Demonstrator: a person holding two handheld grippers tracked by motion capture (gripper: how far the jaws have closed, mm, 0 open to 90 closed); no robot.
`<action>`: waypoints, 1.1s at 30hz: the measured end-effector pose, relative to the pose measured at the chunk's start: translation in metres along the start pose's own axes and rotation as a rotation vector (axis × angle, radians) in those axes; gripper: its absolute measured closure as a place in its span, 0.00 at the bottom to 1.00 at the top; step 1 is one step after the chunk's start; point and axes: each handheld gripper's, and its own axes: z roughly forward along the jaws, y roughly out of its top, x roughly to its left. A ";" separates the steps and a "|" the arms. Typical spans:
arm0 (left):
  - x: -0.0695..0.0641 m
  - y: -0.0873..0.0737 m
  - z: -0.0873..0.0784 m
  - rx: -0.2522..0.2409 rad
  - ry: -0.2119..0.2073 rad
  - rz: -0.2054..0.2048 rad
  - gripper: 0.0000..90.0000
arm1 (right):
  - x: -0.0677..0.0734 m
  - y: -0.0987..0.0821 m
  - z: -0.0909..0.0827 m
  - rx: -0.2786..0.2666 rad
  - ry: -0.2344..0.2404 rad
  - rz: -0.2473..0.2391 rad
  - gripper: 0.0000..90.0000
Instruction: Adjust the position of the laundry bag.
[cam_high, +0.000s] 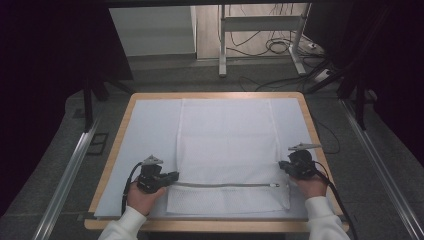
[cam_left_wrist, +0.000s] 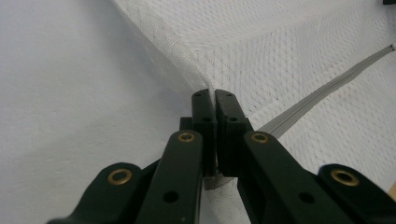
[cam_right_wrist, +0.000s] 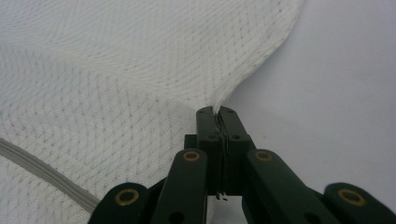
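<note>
A white mesh bag (cam_high: 227, 150) with a grey zipper (cam_high: 225, 185) near its front lies flat on the white-covered table (cam_high: 145, 130). My left gripper (cam_high: 175, 176) is shut on the bag's left edge, where the mesh (cam_left_wrist: 261, 60) rises into the closed jaws and my left gripper (cam_left_wrist: 214, 95) pinches it. My right gripper (cam_high: 282, 166) is shut on the bag's right edge; in the right gripper view the mesh (cam_right_wrist: 140, 70) is drawn to a peak where my right gripper (cam_right_wrist: 217, 112) clamps it. The zipper (cam_left_wrist: 322, 91) runs off to the right of the left jaws.
The table has a wooden rim (cam_high: 107, 165). Metal rails (cam_high: 70, 175) run along both sides on the floor. A metal stand (cam_high: 260, 35) and loose cables (cam_high: 280, 47) sit beyond the far edge.
</note>
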 end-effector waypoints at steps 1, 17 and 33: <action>0.001 0.000 0.000 0.000 0.001 -0.001 0.98 | 0.001 0.000 0.001 0.001 0.001 -0.003 0.98; 0.014 -0.005 -0.008 0.001 0.021 -0.024 0.98 | 0.011 0.006 0.009 0.003 0.024 -0.022 0.98; 0.033 -0.011 -0.018 0.018 0.050 -0.051 0.98 | 0.031 0.009 0.016 0.018 0.056 -0.060 0.98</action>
